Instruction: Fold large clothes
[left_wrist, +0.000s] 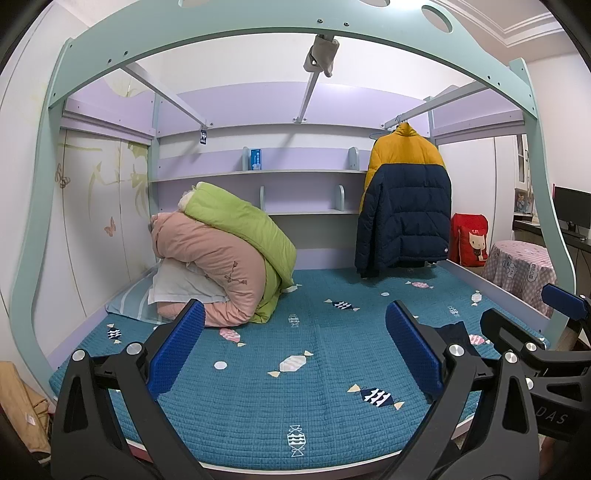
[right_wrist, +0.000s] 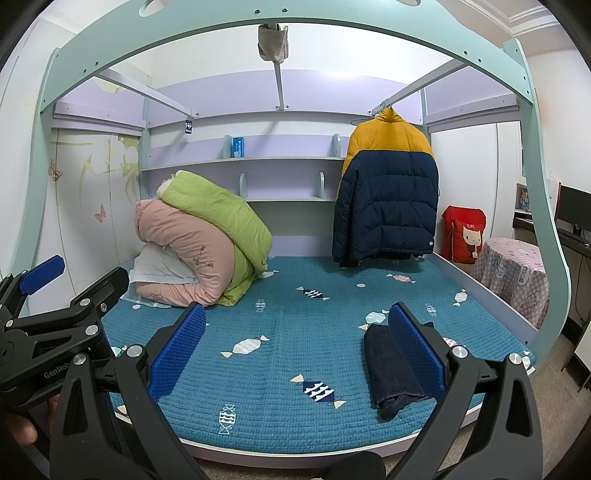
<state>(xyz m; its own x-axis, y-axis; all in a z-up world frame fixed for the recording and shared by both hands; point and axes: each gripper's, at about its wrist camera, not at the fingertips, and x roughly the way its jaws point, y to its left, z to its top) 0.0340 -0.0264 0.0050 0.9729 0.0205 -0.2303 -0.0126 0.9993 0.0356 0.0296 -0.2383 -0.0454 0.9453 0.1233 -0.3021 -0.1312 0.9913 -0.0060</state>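
1. Both claws gape wide and hold nothing: the left gripper (left_wrist: 295, 350) and the right gripper (right_wrist: 297, 349) each show two ribbed blue rubber pads on black plastic arms, hovering above the teal quilted bedspread with candy print (right_wrist: 280, 373).
2. One dark navy folded denim garment (right_wrist: 391, 373) lies flat on that bedspread near its front right edge; the right claw's pad covers part of it, and the left view shows only a corner (left_wrist: 452, 332).
3. One puffy yellow-and-navy quilted jacket (right_wrist: 384, 195) hangs above the bedspread's far right corner.
4. Two rolled duvets, one pink (right_wrist: 181, 251) and one green (right_wrist: 218, 221), pile on the bedspread's far left over a white pillow, partly hidden.
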